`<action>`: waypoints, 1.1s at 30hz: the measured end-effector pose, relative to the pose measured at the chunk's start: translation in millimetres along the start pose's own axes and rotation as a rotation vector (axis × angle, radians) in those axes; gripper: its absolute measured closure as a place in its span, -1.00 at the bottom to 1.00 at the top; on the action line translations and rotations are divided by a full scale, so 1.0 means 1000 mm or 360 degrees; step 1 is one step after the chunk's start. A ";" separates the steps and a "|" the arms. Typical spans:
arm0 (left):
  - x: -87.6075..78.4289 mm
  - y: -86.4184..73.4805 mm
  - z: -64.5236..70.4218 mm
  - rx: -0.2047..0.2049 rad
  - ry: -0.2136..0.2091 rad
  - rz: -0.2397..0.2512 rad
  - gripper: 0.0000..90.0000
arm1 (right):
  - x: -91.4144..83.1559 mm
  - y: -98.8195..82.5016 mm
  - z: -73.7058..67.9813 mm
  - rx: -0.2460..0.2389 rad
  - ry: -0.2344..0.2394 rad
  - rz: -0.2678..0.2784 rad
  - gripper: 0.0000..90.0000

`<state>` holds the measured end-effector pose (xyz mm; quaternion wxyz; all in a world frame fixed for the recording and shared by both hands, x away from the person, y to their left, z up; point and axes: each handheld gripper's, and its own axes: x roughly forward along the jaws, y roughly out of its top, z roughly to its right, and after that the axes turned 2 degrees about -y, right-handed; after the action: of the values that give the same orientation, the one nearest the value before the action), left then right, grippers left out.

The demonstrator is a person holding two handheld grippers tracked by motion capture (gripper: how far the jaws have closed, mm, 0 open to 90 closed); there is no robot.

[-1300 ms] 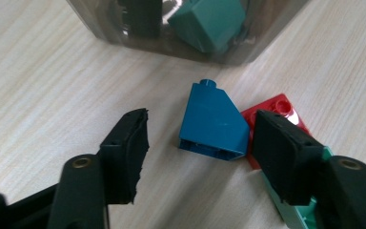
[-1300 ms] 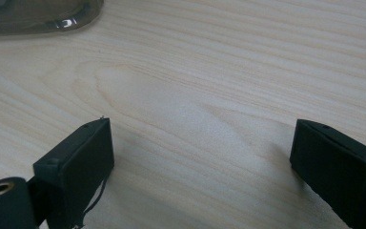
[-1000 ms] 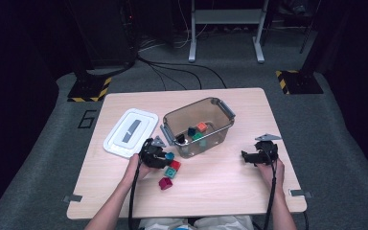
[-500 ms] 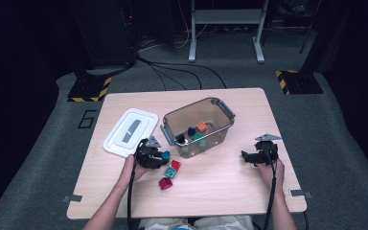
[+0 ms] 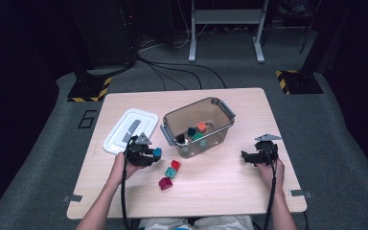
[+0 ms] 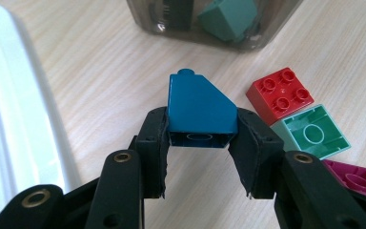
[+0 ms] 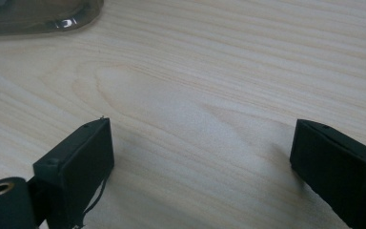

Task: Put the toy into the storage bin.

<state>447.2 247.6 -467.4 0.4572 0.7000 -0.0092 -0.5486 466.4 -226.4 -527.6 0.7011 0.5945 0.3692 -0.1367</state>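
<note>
Pale wooden table [image 5: 230, 191]: the left gripper [image 6: 201, 143] clamps a blue sloped plastic brick [image 6: 199, 107], lifted beside the clear plastic bin [image 5: 223, 112]; next, likely carrying it over the rim. Right gripper [image 7: 200, 162] gapes empty.

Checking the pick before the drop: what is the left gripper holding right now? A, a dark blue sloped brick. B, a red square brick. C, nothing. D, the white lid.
A: in the left gripper view the left gripper pads clamp both sides of the dark blue sloped brick.

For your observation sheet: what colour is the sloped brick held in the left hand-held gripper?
Dark blue brick, clearest in the left gripper view.
</note>
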 end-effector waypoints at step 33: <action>-0.059 0.070 -0.010 0.0136 0.0043 -0.0036 0.30 | 0.000 0.000 0.000 0.0007 0.0000 -0.0002 -0.85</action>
<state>466.1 243.6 -377.2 0.4209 0.7262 -0.0185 -0.5433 466.2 -226.1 -527.6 0.6997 0.5958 0.3693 -0.1380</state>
